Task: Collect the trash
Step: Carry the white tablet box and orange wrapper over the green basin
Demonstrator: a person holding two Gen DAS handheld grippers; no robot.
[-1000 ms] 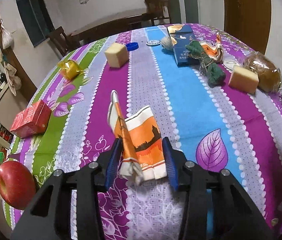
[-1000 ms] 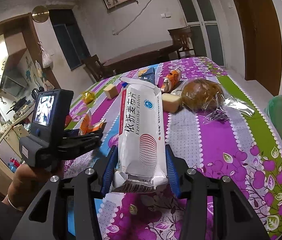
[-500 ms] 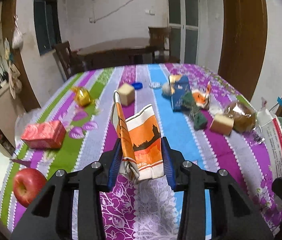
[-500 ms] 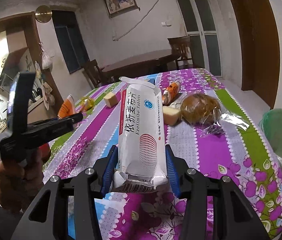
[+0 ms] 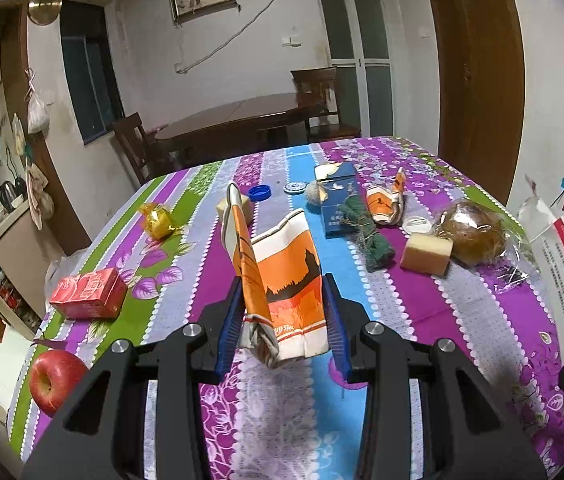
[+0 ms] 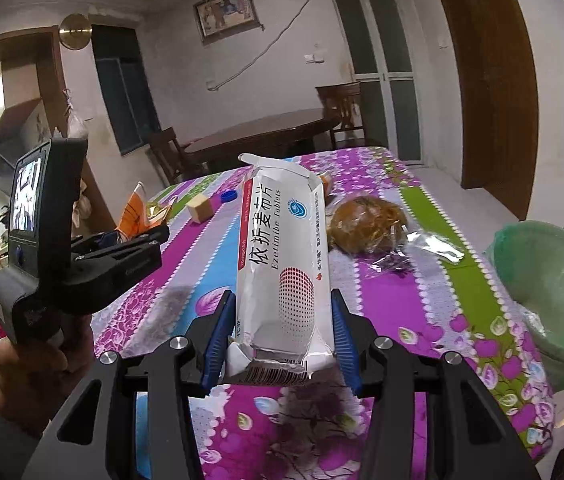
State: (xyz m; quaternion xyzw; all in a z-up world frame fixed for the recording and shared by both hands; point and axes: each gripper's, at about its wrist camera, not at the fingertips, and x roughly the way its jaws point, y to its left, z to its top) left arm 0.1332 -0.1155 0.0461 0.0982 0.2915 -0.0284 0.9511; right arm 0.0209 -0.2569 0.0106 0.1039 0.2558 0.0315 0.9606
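My left gripper (image 5: 282,316) is shut on a crumpled orange-and-white paper wrapper (image 5: 282,280) and holds it above the table. My right gripper (image 6: 280,332) is shut on an opened white tablet box (image 6: 282,260) with red print, held above the table's right side. A bin lined with a green bag (image 6: 554,280) stands just off the table's right edge, to the right of my right gripper. The left gripper with its wrapper (image 6: 134,216) shows at the left of the right wrist view. The white box (image 5: 562,264) shows at the right edge of the left wrist view.
On the striped floral tablecloth (image 5: 462,312) lie a red carton (image 5: 88,294), an apple (image 5: 56,378), a gold wrapper (image 5: 158,220), a blue box (image 5: 340,204), a green bundle (image 5: 370,236), an orange wrapper (image 5: 386,204), a sponge block (image 5: 426,254), bagged bread (image 5: 474,232) and a blue cap (image 5: 260,192).
My left gripper has lifted the orange wrapper off the table and tilted up. My right gripper holds the white box steady, and the green bin has come further into its view.
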